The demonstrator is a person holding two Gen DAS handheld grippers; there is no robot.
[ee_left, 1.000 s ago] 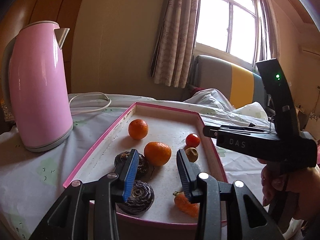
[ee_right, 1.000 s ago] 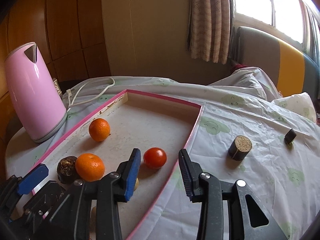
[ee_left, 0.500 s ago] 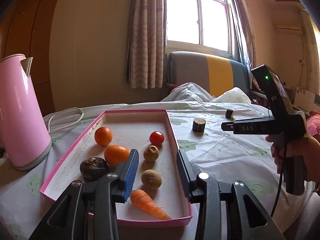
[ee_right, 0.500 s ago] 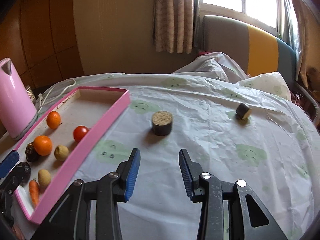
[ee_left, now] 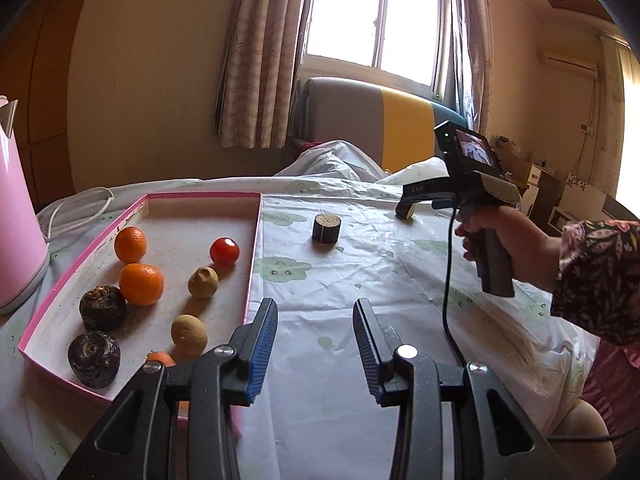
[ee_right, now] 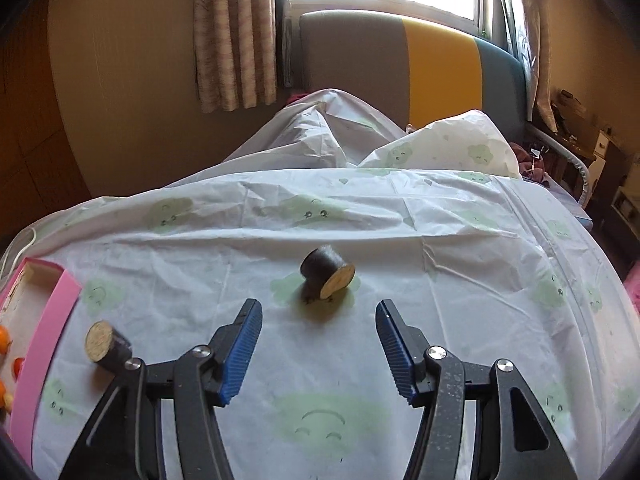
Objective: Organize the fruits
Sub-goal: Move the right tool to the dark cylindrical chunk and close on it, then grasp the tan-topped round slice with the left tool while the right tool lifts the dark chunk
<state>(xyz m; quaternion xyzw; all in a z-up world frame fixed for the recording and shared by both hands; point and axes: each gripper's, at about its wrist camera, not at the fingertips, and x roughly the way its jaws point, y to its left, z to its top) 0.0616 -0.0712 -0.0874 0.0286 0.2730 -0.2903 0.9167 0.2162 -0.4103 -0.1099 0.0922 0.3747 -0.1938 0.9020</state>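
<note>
Right gripper (ee_right: 319,350): jaws apart and just been opening wider, nothing between the pads. It points down at a dark cut stub (ee_right: 327,277) lying on its side on the tablecloth (ee_right: 460,280), pale cut face toward the camera. The stub sits just ahead of the fingertips, not touching them. In the left wrist view the nose of the right gripper is over that stub, the person's hand (ee_left: 492,236) on the handle, patterned sleeve (ee_left: 596,276) behind it.

Left gripper (ee_left: 315,344): jaws slightly apart, nothing clamped, hovering over bare cloth just beside the tray's right edge.

Second stub (ee_left: 326,229) stands upright on the cloth between the tray and the far stub; in the right wrist view it's near the left finger (ee_right: 107,347).

Pink-rimmed tray (ee_left: 252,248) at the table's left side holds:
- two oranges (ee_left: 141,284) near the left rim, one behind the other
- tomato (ee_left: 224,251) toward the right rim
- two tan round fruits (ee_left: 203,282), one nearer the front
- two dark ridged lumps (ee_left: 103,308) at the front left corner
- carrot (ee_left: 160,358) at the front edge, mostly hidden by the left finger

Pink kettle (ee_left: 16,216) off the tray's left side, white cord (ee_left: 76,208) behind it. Window (ee_left: 376,20), curtains and a grey-yellow headboard at the back.
</note>
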